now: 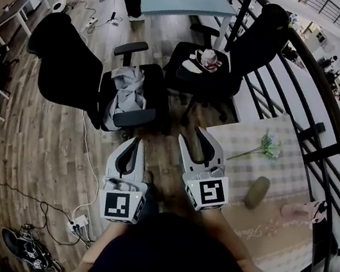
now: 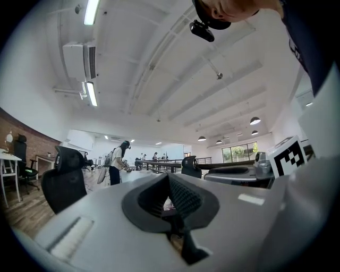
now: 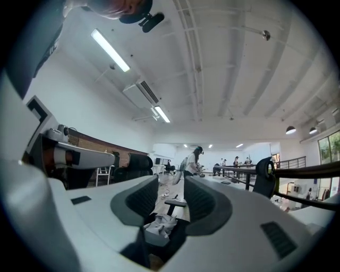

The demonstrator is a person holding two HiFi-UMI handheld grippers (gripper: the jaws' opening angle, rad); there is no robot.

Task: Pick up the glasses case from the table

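The olive-green glasses case [image 1: 256, 191] lies on the table [image 1: 280, 177], at the edge of a beige placemat [image 1: 264, 228]. My right gripper [image 1: 191, 134] hovers just off the table's left corner, to the left of the case and apart from it. It points level and away from me. In the right gripper view [image 3: 183, 183] its jaws stand a little apart with nothing between them. My left gripper [image 1: 135, 140] is further left over the wooden floor. Its jaw tips meet in the left gripper view [image 2: 169, 178], and it holds nothing.
A sprig of artificial flowers [image 1: 264, 145] and a pink object [image 1: 303, 212] also lie on the table. A black railing [image 1: 328, 127] runs behind it. Two office chairs [image 1: 128, 95] [image 1: 202, 63] stand ahead, one with grey cloth on it. Cables and a power strip [image 1: 80, 220] lie on the floor.
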